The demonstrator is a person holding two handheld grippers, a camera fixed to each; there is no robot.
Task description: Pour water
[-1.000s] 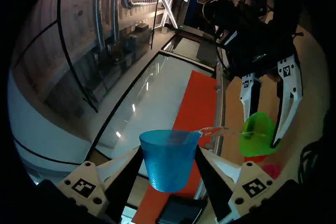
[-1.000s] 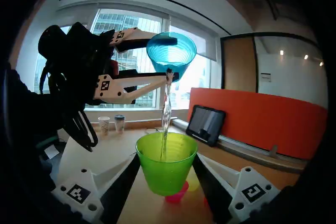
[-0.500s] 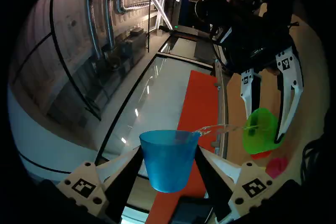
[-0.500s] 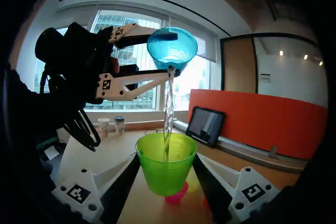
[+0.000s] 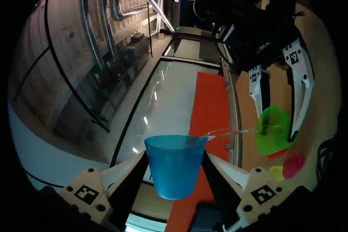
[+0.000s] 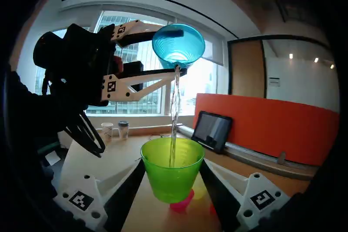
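Note:
My left gripper (image 5: 175, 169) is shut on a blue cup (image 5: 175, 164), tipped on its side. In the right gripper view the blue cup (image 6: 178, 51) hangs high with its mouth toward the camera, and the left gripper (image 6: 150, 55) grips it. A thin stream of water (image 6: 174, 114) falls from its rim into a green cup (image 6: 172, 169) below. My right gripper (image 6: 172, 173) is shut on that upright green cup above the table. In the left gripper view the green cup (image 5: 272, 129) sits between the right gripper's white fingers (image 5: 300, 84), with the water stream (image 5: 230, 132) reaching it.
A wooden table (image 6: 143, 206) lies below, with pink and yellow cups (image 6: 185, 201) under the green one. A tablet (image 6: 212, 129) leans by an orange partition (image 6: 278, 127). Two paper cups (image 6: 115, 128) stand near the window. A person's dark sleeve holds the left gripper.
The blue cup has risen and tipped a little further, so the falling stream is longer. The green cup has stayed in place.

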